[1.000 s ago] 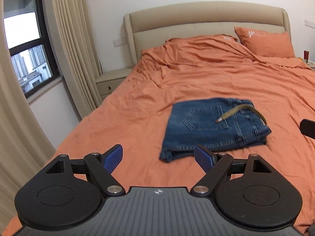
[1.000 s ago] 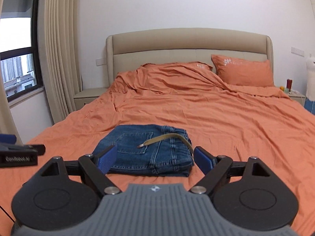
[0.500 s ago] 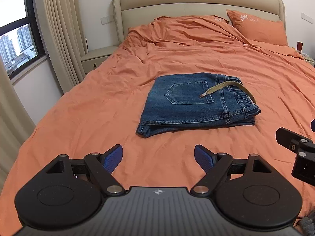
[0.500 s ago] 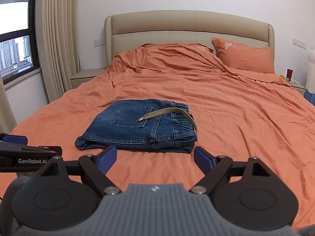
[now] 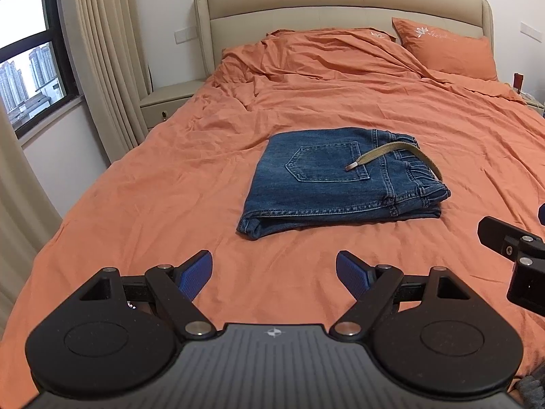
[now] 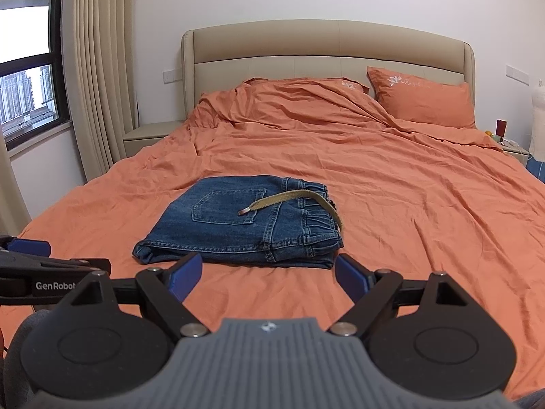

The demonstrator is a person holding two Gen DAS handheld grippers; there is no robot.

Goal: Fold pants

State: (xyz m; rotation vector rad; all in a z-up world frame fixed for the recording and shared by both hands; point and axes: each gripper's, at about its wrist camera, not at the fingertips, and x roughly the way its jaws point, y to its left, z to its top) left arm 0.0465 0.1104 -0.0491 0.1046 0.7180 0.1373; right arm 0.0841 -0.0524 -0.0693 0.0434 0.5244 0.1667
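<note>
The bed (image 5: 143, 184) carries an orange sheet, wrinkled toward the beige headboard (image 5: 340, 3). An orange pillow (image 5: 446, 51) leans against the headboard on the right. Beige curtains (image 5: 105, 54) hang beside a dark-framed window (image 5: 30, 51) on the left wall, with a nightstand (image 5: 167, 102) between curtains and bed.

The pants (image 5: 327, 184) lie folded into a compact rectangle near the middle of the bed, back pocket up, waistband to the right. A tan belt (image 5: 391, 151) lies across the top, its metal tip resting on the pocket.

The left gripper (image 5: 274, 274) hovers above the sheet, short of the pants, its blue pads spread wide and holding nothing. The right gripper (image 6: 269, 272) hovers likewise, just short of the near edge of the pants, pads spread wide and empty. Neither gripper touches the pants.
</note>
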